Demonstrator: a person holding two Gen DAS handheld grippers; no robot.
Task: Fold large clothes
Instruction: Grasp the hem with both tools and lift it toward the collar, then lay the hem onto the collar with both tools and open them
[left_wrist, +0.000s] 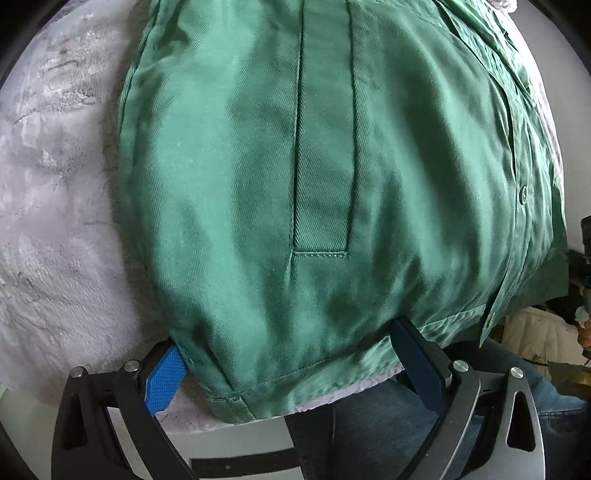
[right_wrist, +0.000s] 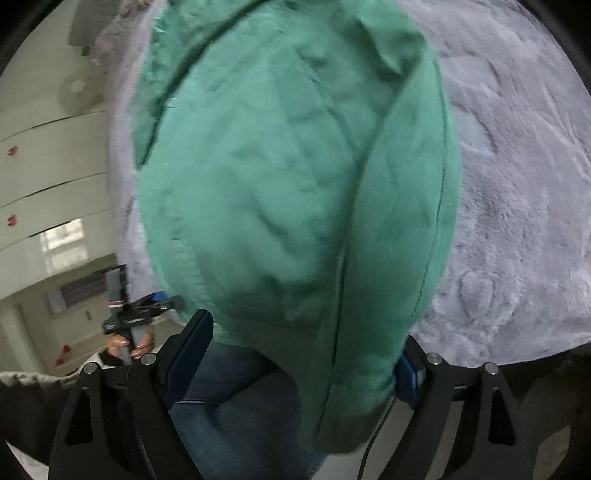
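Left gripper (left_wrist: 291, 354): black linkage arms on one side, silvery grey on the other, each with a teardrop cut-out and round silver screws at the pivots.
Left gripper's pads (left_wrist: 164, 382): bright blue, dimpled texture; the other one reads dark navy in shadow.
Right gripper (right_wrist: 306, 350): all-black linkage, same teardrop cut-outs, silver screws; a thin black cable runs beneath.
Right gripper's pads (right_wrist: 408, 380): blue.
Legs (right_wrist: 236, 406): blue denim jeans.
Left hand (right_wrist: 129, 345): dark sleeve cuff at the wrist.
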